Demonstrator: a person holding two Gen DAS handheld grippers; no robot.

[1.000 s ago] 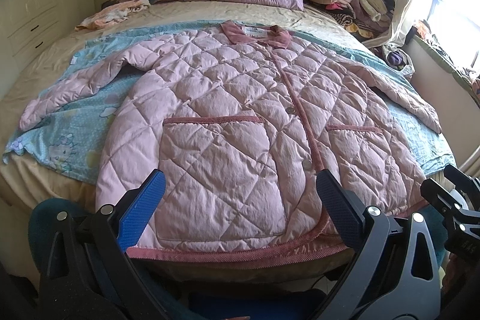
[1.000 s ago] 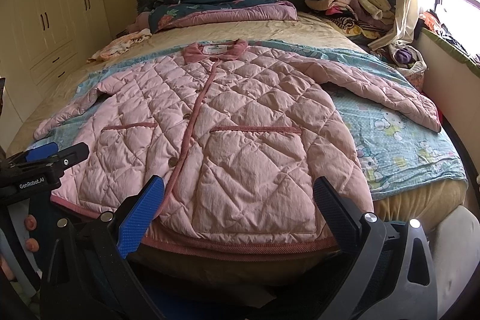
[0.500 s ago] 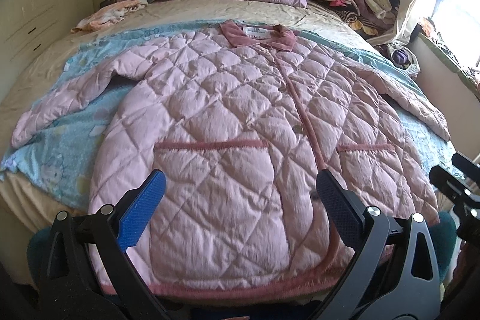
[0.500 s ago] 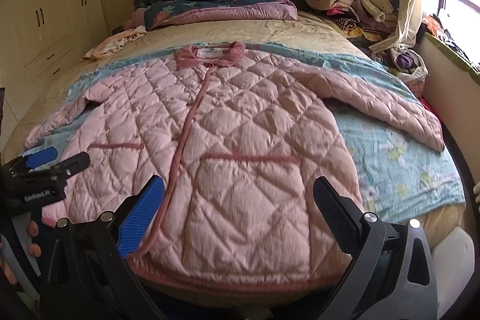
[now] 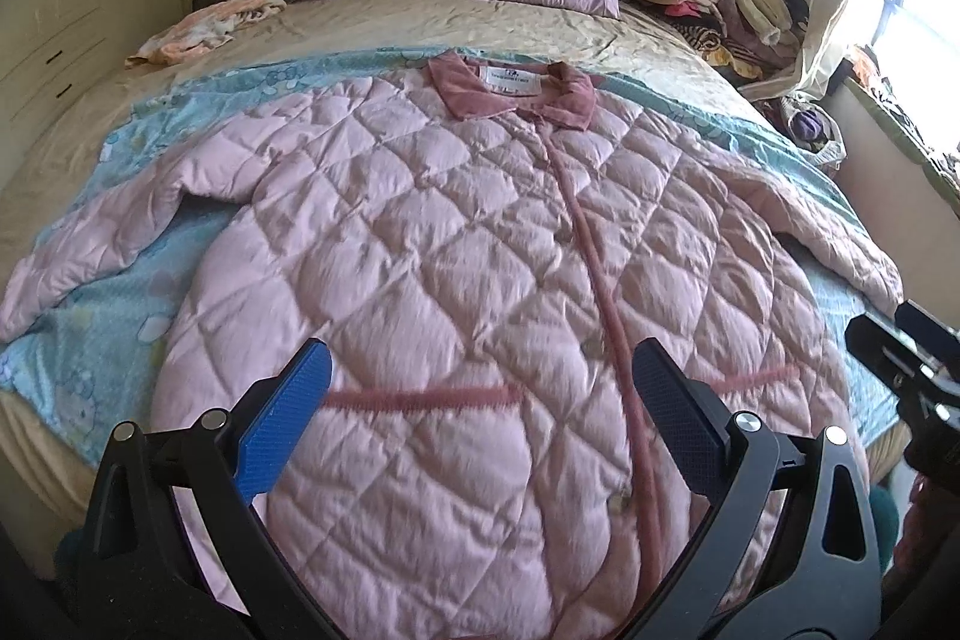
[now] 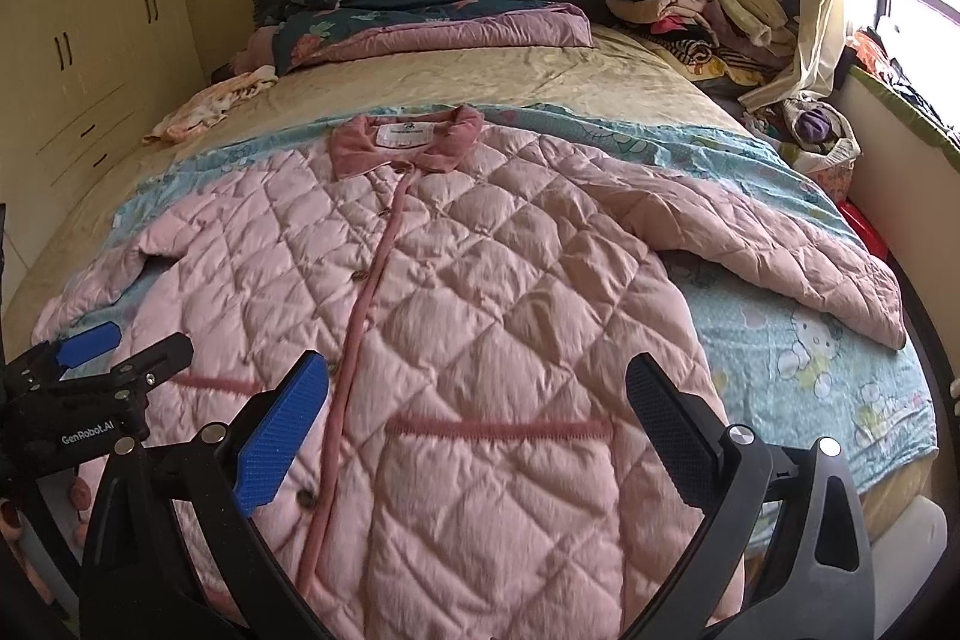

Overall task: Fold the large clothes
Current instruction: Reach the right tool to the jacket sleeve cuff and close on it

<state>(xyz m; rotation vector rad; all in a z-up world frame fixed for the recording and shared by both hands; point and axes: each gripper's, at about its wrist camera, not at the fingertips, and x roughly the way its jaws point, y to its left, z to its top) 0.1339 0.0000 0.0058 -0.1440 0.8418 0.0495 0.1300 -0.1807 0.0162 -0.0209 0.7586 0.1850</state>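
Pink quilted jacket (image 5: 480,280), buttoned, darker pink collar (image 5: 510,97) and piping, sleeves spread, flat on the blue sheet (image 6: 810,370) across the bed. Left gripper (image 5: 480,424) and right gripper (image 6: 477,424) above the jacket's hem end, jaws spread wide, gripping nothing.

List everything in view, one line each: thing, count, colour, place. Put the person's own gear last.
quilted jacket: one, pink with darker pink trim, spread flat face-up, buttoned, on the blue sheet.
blue sheet: one, light blue with cartoon print, under the jacket.
bed: one, beige cover, fills the room's middle.
folded quilt: one, dark floral and mauve, at the headboard.
small garment: one, pale peach, far left of the bed.
clothes pile: one, mixed colours, far right corner.
wardrobe: one, cream, left wall.
left gripper: one, black with blue pads, open over the jacket's hem.
right gripper: one, same colours, open over the hem.
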